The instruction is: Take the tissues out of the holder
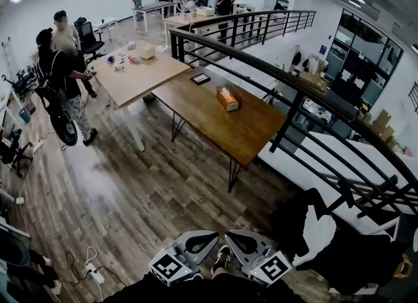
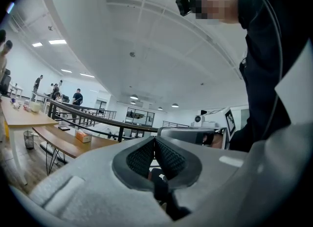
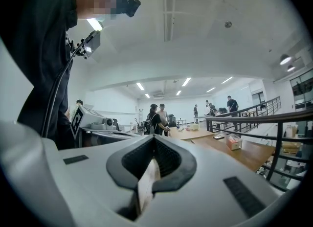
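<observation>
The orange-brown tissue holder (image 1: 227, 98), with a white tissue at its top, stands on the long dark wooden table (image 1: 248, 135), far ahead of me. It also shows small in the left gripper view (image 2: 83, 136) and in the right gripper view (image 3: 234, 142). My left gripper (image 1: 208, 238) and right gripper (image 1: 236, 239) are held low and close to the body, side by side, well short of the table. The left gripper's jaws (image 2: 155, 140) meet at the tips with nothing between them. The right gripper's jaws (image 3: 154, 140) are likewise shut and empty.
A black curved railing (image 1: 274, 73) runs behind the table. A lighter table (image 1: 140, 73) with small items adjoins it, and two people (image 1: 62, 66) stand at its left. A dark flat device (image 1: 200, 78) lies on the brown table. A power strip (image 1: 95, 272) lies on the wooden floor.
</observation>
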`<act>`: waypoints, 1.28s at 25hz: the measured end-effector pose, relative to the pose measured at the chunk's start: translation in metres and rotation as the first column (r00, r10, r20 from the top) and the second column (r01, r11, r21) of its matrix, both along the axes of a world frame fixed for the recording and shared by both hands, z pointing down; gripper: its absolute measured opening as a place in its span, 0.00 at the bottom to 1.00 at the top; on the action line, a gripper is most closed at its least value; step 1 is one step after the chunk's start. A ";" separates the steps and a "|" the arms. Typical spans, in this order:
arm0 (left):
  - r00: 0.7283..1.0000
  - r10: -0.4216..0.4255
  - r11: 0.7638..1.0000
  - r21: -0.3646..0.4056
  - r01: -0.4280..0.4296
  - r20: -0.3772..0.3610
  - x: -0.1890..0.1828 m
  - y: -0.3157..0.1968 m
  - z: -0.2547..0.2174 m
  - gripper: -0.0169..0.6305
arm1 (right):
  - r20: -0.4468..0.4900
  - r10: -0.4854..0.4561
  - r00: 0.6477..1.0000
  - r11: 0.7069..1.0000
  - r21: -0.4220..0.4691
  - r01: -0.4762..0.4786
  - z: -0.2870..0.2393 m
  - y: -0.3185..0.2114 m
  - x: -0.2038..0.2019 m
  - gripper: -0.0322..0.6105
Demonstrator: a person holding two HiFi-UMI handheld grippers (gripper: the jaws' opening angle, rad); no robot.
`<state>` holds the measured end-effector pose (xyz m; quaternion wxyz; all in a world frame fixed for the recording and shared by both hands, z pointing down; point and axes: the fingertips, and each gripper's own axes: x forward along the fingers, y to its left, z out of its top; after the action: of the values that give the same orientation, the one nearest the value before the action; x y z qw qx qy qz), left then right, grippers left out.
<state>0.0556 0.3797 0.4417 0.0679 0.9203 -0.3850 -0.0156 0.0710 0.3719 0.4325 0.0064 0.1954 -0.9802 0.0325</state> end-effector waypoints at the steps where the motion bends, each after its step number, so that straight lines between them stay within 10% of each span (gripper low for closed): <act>1: 1.000 -0.002 1.000 -0.001 0.002 0.001 0.002 -0.007 0.000 0.04 | -0.001 0.000 1.000 1.000 -0.002 0.000 0.000 -0.007 0.003 0.06; 32: 0.994 -0.110 0.993 -0.035 0.110 0.005 0.061 -0.157 0.000 0.04 | 0.021 -0.087 0.996 0.996 -0.005 0.087 0.000 -0.157 0.062 0.06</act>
<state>0.1168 0.2232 0.4416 0.0827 0.8964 -0.4353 -0.0113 0.1332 0.2151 0.4322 -0.0019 0.1522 -0.9877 0.0370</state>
